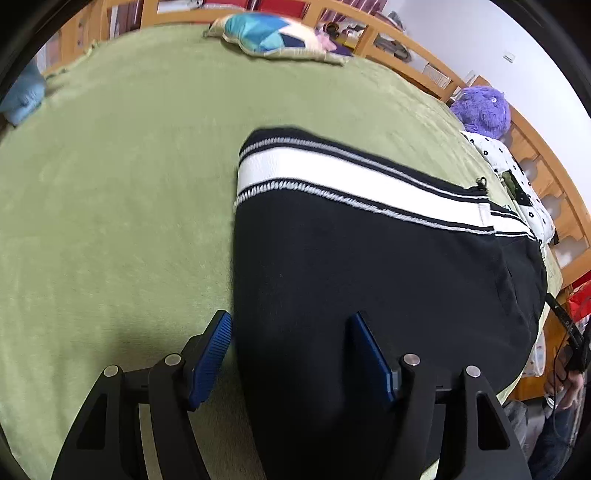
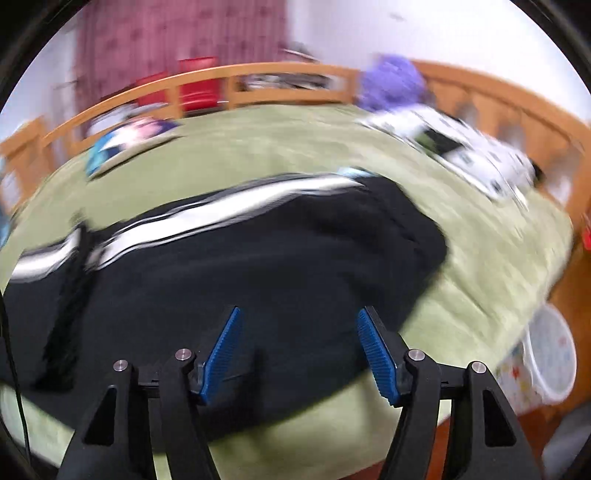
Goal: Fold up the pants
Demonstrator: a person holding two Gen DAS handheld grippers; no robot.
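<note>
The black pants [image 1: 369,266] with a white side stripe [image 1: 332,177] lie flat on a bed covered by a green blanket [image 1: 110,184], toward its right part. A wooden rail [image 1: 406,48] runs around the far side of the bed. At the far edge lies a patchwork cushion [image 1: 266,35], and at the right edge a purple plush toy [image 1: 480,110] sits beside a white cloth with black dots [image 1: 517,173]. Red chairs [image 2: 195,88] and a dark red curtain [image 2: 177,33] stand behind the rail. The left hand-held gripper [image 1: 291,328] is spread wide over the near left edge of the pants, holding nothing. The right hand-held gripper [image 2: 299,325] is also wide apart above the black fabric; its view is blurred. A white basket [image 2: 550,354] stands near the right side of the bed.
</note>
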